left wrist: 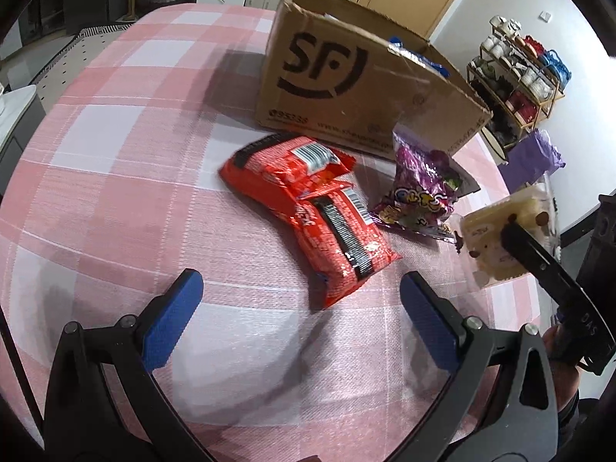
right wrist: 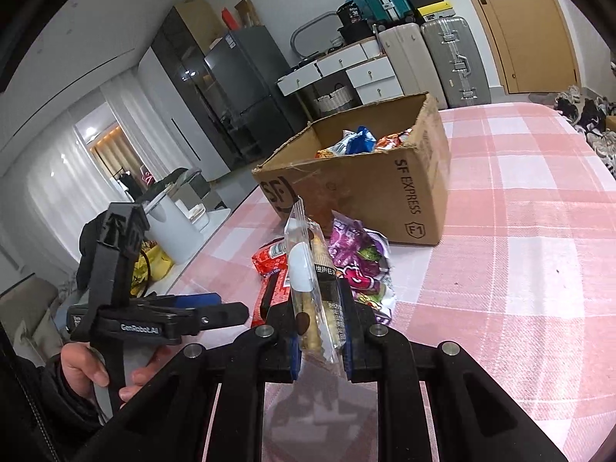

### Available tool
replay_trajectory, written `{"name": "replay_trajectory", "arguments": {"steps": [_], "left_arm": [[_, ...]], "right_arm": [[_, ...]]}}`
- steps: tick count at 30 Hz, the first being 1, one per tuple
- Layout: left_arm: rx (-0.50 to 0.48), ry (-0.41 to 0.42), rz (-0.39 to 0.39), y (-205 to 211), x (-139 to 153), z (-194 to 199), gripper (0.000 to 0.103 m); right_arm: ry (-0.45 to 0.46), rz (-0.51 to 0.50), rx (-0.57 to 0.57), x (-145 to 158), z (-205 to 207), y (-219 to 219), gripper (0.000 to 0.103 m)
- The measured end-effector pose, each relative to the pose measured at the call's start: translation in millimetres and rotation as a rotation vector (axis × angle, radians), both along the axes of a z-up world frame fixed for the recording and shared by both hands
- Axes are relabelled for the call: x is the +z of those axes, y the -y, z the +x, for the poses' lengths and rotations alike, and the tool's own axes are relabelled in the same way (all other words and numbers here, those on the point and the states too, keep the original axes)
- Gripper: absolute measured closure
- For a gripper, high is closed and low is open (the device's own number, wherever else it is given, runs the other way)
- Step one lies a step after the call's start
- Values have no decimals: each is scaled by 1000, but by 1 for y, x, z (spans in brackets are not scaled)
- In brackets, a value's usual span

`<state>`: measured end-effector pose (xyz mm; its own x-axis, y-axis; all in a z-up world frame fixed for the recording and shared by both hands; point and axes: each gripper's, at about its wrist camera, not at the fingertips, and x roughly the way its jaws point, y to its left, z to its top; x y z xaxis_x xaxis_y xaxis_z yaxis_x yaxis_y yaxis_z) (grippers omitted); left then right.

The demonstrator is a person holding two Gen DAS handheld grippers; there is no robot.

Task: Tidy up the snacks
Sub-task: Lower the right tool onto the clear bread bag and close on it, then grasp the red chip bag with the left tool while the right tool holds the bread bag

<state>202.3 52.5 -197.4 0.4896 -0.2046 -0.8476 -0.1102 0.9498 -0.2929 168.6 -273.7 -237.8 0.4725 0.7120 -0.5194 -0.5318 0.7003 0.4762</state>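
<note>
Snack packet (right wrist: 313, 300) pinched in the right gripper (right wrist: 320, 340), bound for the box (right wrist: 385, 192).
Carry it high over the cardboard rim before letting go; left gripper (left wrist: 300, 308) hangs open above the red bags (left wrist: 308, 208).

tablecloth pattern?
Pink-and-white plaid tablecloth, clearest in the left wrist view.

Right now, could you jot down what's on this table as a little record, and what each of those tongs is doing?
surface: pink checked tablecloth
box: open cardboard box, snack packs already inside
loose on table: two red packets, purple candy bag, lying in front of the box
left tongs: open, empty, above the cloth near the red packets
right tongs: shut on a clear cookie packet, held up off the table
</note>
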Motion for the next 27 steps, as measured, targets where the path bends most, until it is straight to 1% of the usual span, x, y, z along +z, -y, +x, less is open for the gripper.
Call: {"name": "replay_trajectory", "arguments": {"steps": [8, 9, 14, 21, 25, 27], "left_arm": [[22, -41, 19, 15, -10, 21, 1], [25, -40, 32, 17, -10, 24, 1], [40, -49, 41, 25, -12, 39, 1], [87, -86, 136, 35, -16, 58, 1], [84, -96, 204, 45, -19, 65, 2], [82, -94, 219, 46, -20, 64, 2]], "right_arm": [[-1, 17, -30, -3, -3, 14, 87], [-1, 19, -34, -2, -3, 17, 87], [7, 35, -46, -1, -7, 29, 87], [-6, 52, -66, -7, -10, 41, 87], [-8, 63, -69, -8, -12, 45, 87], [-5, 70, -70, -7, -13, 47, 87]]}}
